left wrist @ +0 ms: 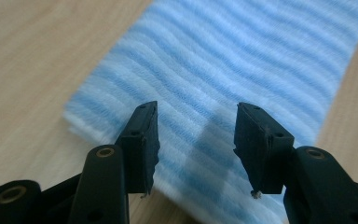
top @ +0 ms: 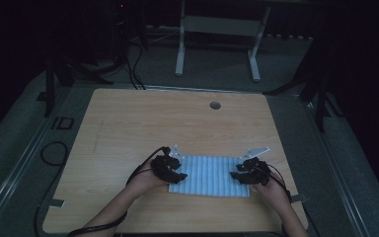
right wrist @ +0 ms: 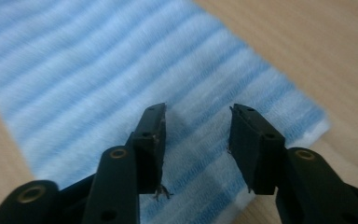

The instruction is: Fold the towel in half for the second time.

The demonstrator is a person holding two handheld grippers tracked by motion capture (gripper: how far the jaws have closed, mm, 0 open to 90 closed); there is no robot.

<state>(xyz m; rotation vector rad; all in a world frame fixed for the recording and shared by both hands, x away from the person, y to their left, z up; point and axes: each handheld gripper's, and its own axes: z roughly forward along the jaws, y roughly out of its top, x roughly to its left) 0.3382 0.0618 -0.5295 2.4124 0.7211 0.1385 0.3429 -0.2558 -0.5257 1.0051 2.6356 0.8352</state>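
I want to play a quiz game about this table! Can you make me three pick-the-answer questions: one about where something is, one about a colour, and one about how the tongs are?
1. Where does the cloth lie on the table?
A. at the far edge
B. near the person's edge, between the two hands
C. hanging off the left side

2. What colours are the cloth's stripes?
A. red and yellow
B. green and black
C. blue and white

3. How are the left tongs and right tongs?
A. open above the cloth
B. both squeezing a cup
C. lying on the floor

Answers: 1 B, the high view shows it between the hands. 2 C, both gripper views show blue and white stripes. 3 A, a gap shows between each pair of jaws.
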